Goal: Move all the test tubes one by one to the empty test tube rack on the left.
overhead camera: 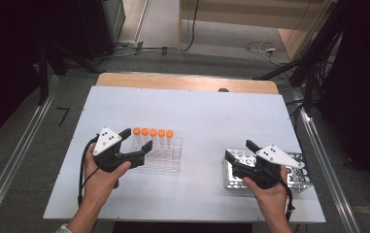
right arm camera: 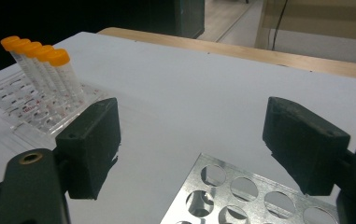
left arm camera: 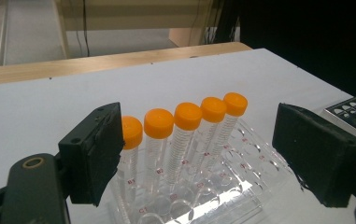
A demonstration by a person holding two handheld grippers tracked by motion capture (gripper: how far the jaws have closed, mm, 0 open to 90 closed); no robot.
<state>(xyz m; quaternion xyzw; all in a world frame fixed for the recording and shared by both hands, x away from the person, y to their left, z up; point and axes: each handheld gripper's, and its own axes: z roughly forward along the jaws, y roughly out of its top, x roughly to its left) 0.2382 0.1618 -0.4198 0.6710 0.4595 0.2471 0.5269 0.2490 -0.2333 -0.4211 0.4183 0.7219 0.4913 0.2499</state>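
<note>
A white board [overhead camera: 197, 116] covers a wooden table [overhead camera: 187, 81], whose far edge stays bare. The table stands on grey floor [overhead camera: 211, 58], with metal rails [overhead camera: 8, 160] along both sides and cables [overhead camera: 260, 47] lying beyond it. Dark equipment [overhead camera: 17, 43] flanks the scene at left and right; light wooden furniture [overhead camera: 250, 12] stands behind.

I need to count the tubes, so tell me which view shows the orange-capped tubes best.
The left gripper view: all five orange-capped tubes stand close, between its open jaws. The high view shows them small; the right gripper view shows them overlapping in a row.
</note>
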